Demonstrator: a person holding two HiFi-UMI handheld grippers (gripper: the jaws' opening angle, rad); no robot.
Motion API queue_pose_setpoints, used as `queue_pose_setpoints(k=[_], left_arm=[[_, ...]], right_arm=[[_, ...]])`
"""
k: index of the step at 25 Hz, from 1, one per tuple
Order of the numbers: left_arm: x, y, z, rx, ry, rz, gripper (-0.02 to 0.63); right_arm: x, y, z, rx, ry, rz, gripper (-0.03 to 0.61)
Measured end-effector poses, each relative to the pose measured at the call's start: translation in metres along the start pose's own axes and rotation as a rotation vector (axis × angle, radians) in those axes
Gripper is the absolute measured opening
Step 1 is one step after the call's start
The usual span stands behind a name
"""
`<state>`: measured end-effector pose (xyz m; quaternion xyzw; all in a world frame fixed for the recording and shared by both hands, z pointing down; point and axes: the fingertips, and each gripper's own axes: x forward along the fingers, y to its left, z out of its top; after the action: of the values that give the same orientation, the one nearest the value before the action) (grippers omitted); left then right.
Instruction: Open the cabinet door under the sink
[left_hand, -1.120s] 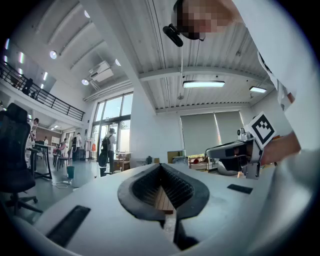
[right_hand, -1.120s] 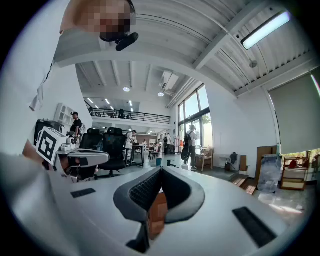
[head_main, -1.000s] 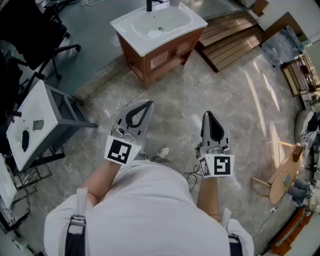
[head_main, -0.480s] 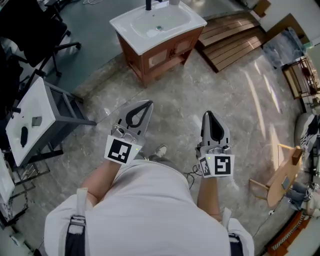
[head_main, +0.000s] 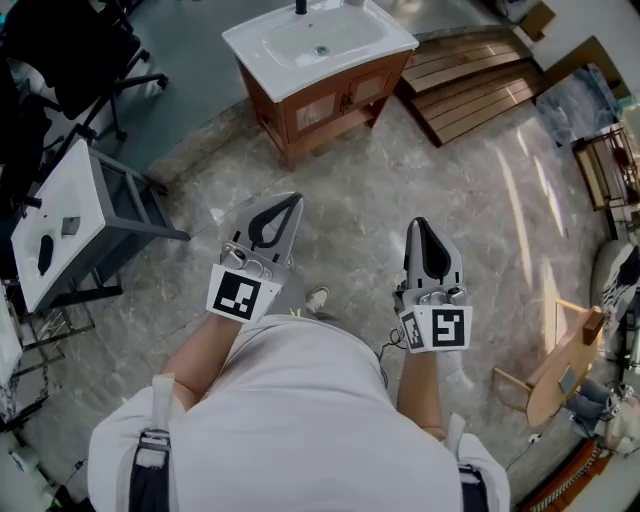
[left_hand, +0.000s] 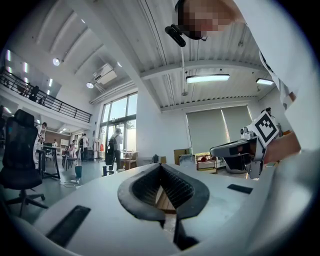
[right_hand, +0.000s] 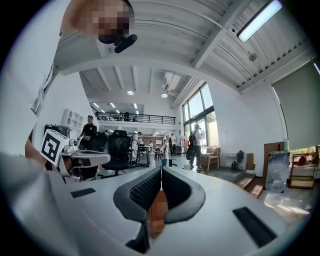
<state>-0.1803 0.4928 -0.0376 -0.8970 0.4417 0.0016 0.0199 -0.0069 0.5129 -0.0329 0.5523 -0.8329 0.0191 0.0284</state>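
The sink cabinet (head_main: 335, 105) stands far ahead at the top of the head view: brown wood with two panelled doors, both closed, under a white basin (head_main: 320, 40). My left gripper (head_main: 291, 200) is held at waist height, pointing toward the cabinet and well short of it, jaws shut on nothing. My right gripper (head_main: 418, 226) is beside it, also shut and empty. In the left gripper view the ribbed pads meet at the left gripper's tip (left_hand: 161, 165). The right gripper view shows the same at the right gripper's tip (right_hand: 161, 169).
A grey stand with a white top (head_main: 60, 230) is at the left, with black office chairs (head_main: 70, 60) behind it. Wooden planks (head_main: 470, 80) lie right of the cabinet. A wooden stool (head_main: 560, 370) is at the right. Marble floor (head_main: 400, 170) separates me from the cabinet.
The left gripper has edged slightly forward and the view has shifted a little toward the cabinet. Both grippers stay shut.
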Motion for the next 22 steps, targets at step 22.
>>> queue_pose_setpoints(k=[22], left_arm=[[0.238,0.167,-0.059,-0.062,0.033,-0.014,0.011]], right_arm=[[0.263,-0.115,-0.009,-0.025,0.098,0.021,0.034]])
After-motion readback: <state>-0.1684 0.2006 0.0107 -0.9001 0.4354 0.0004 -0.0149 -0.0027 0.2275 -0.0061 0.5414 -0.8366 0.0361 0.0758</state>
